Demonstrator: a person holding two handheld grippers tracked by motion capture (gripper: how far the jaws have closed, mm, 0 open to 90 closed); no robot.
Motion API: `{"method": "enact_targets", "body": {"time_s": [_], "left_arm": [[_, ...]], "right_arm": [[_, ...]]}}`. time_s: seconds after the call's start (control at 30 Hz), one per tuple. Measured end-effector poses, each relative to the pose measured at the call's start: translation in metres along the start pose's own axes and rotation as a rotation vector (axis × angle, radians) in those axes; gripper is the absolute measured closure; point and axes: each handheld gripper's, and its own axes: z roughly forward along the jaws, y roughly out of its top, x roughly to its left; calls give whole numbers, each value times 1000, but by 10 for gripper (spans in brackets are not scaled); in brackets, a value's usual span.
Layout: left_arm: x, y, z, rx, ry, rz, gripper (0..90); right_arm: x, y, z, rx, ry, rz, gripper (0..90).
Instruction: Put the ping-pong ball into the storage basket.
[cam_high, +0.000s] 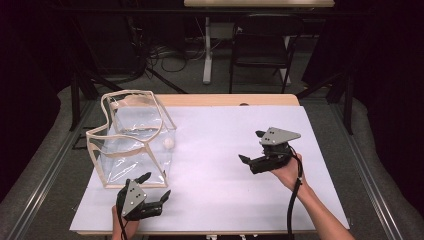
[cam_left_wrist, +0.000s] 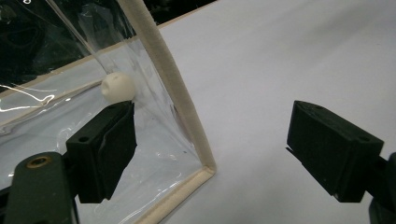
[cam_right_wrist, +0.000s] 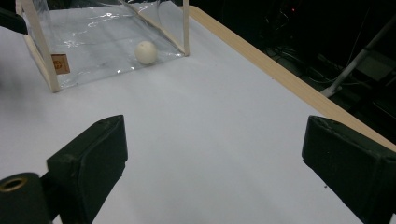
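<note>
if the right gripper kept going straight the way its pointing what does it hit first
Probably nothing at first: the right gripper has bare white table ahead of its open jaws. Farther along that line sits the clear bag with the white ball inside; it would likely meet the bag's wall first, though depth is hard to judge.

Lab: black curtains (cam_high: 390, 75), floor cables (cam_high: 170, 55), covered table (cam_high: 225, 165).
</note>
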Motion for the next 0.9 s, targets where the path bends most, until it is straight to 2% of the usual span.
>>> {"method": "enact_targets", "body": {"time_s": [0.43,0.9], "left_arm": [[1,0,0,4,0,-1,160],[0,0,2,13,-2,4,160]], "right_arm": [[2,-25,-10,12,-2,13,69],[12,-58,-23,16,-5,22,72]]}}
